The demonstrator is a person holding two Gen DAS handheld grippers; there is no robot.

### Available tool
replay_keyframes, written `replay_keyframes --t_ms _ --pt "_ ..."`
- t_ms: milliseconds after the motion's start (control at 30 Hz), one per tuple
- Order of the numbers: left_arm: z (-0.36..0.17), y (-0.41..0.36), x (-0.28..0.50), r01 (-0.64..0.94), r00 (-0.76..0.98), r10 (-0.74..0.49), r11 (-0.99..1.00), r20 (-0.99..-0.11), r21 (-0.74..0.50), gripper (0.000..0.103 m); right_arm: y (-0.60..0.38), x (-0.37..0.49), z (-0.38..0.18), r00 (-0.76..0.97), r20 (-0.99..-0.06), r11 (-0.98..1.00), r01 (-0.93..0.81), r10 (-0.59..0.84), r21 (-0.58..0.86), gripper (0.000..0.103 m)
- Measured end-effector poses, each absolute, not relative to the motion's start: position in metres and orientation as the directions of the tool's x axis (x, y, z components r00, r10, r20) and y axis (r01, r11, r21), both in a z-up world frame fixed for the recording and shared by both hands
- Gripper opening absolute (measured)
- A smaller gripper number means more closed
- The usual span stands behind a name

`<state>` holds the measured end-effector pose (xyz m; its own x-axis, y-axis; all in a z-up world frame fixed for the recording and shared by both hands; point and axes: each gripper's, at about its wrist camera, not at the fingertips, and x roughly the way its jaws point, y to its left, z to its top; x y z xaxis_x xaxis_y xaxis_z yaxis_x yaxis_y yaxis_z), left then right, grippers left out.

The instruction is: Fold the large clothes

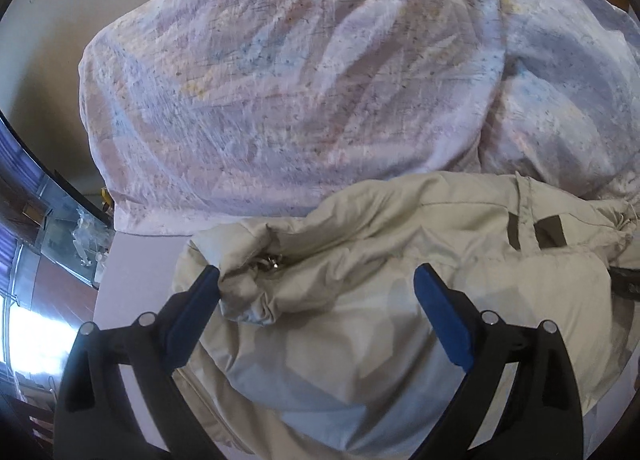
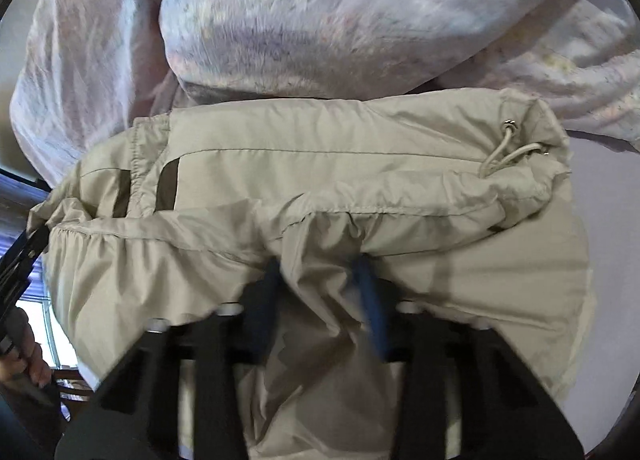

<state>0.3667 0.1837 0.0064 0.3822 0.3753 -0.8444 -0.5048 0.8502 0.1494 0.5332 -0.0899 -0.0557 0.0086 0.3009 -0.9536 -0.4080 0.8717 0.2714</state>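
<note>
A beige padded jacket (image 1: 360, 300) lies bunched on a pale surface, its gathered end with a metal snap (image 1: 274, 262) at the left. My left gripper (image 1: 318, 276) hovers over it, open wide, blue pads (image 1: 440, 312) on either side of the fabric without pressing it. In the right wrist view the jacket (image 2: 320, 164) shows brown patches (image 2: 168, 184) and a drawstring (image 2: 508, 152). My right gripper (image 2: 318, 272) is shut on a raised fold of the jacket's lower layer; the fabric bunches between its blurred fingers (image 2: 364, 280).
A big pastel-patterned quilt (image 1: 300, 80) is heaped right behind the jacket (image 2: 340, 12). The pale surface (image 1: 140, 272) shows on the left and on the right (image 2: 600, 180). A hand (image 2: 24, 360) holding the other gripper's black frame (image 2: 24, 256) is at the left edge.
</note>
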Motion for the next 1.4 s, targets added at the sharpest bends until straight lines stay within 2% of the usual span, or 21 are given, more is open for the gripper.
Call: replay_keyframes --t_ms 33,100,333,500,567,600,633,667,700,767,833,933,1100,1167,1300,1400 --pt "0.007 0.182 0.365 -0.503 0.387 0.369 0.852 -0.845 0.142 0.097 -0.088 0.536 -0.054 0.028 -0.954 0.875 -0.407 0.297 0.261 0.010" --pt "0.010 0.180 0.363 -0.502 0.397 0.361 0.855 -0.844 0.130 0.097 -0.086 0.544 -0.048 0.062 -0.952 0.885 -0.392 0.298 0.252 0.006" --pt "0.014 0.156 0.360 -0.455 0.443 0.306 0.887 -0.843 0.083 0.097 -0.094 0.584 -0.023 0.225 -0.923 0.933 -0.257 0.312 0.253 0.004" --pt "0.006 0.139 0.361 -0.418 0.443 0.310 0.902 -0.841 0.112 0.097 -0.077 0.567 -0.038 0.212 -0.938 0.920 -0.342 0.275 0.192 0.006" --pt "0.006 0.134 0.360 -0.406 0.451 0.319 0.905 -0.834 0.126 0.097 -0.079 0.557 -0.029 0.215 -0.930 0.903 -0.381 0.296 0.199 0.012" --pt "0.006 0.134 0.360 -0.405 0.452 0.323 0.905 -0.831 0.131 0.097 -0.083 0.550 -0.019 0.225 -0.921 0.888 -0.411 0.319 0.207 0.026" --pt "0.006 0.136 0.360 -0.406 0.451 0.327 0.904 -0.830 0.135 0.097 -0.090 0.545 -0.011 0.248 -0.910 0.882 -0.424 0.333 0.207 0.051" --pt "0.003 0.139 0.360 -0.411 0.447 0.331 0.901 -0.831 0.138 0.097 -0.097 0.538 -0.002 0.289 -0.893 0.879 -0.431 0.346 0.201 0.062" --pt "0.000 0.141 0.361 -0.417 0.441 0.335 0.898 -0.833 0.140 0.097 -0.105 0.531 0.005 0.321 -0.876 0.877 -0.436 0.359 0.200 0.068" --pt "-0.008 0.145 0.365 -0.429 0.429 0.346 0.891 -0.835 0.149 0.097 -0.111 0.522 0.005 0.340 -0.873 0.882 -0.433 0.351 0.186 0.067" --pt "-0.019 0.149 0.370 -0.444 0.407 0.366 0.880 -0.837 0.169 0.097 -0.122 0.525 -0.007 0.325 -0.888 0.889 -0.425 0.325 0.170 0.058" --pt "-0.032 0.155 0.374 -0.461 0.387 0.397 0.865 -0.832 0.198 0.098 -0.129 0.518 -0.030 0.303 -0.913 0.902 -0.411 0.273 0.133 0.054" --pt "-0.047 0.161 0.380 -0.467 0.372 0.450 0.847 -0.812 0.255 0.100 -0.128 0.518 -0.050 0.315 -0.921 0.918 -0.383 0.230 0.098 0.055" --pt "-0.053 0.169 0.383 -0.489 0.363 0.460 0.834 -0.810 0.254 0.101 -0.121 0.520 -0.057 0.328 -0.921 0.921 -0.382 0.212 0.076 0.057" --pt "-0.066 0.189 0.389 -0.532 0.332 0.473 0.809 -0.816 0.252 0.101 -0.100 0.529 -0.078 0.364 -0.918 0.916 -0.401 0.156 -0.003 0.068" --pt "-0.058 0.191 0.382 -0.542 0.345 0.479 0.804 -0.807 0.245 0.101 -0.102 0.524 -0.073 0.388 -0.908 0.924 -0.383 0.158 -0.003 0.067"
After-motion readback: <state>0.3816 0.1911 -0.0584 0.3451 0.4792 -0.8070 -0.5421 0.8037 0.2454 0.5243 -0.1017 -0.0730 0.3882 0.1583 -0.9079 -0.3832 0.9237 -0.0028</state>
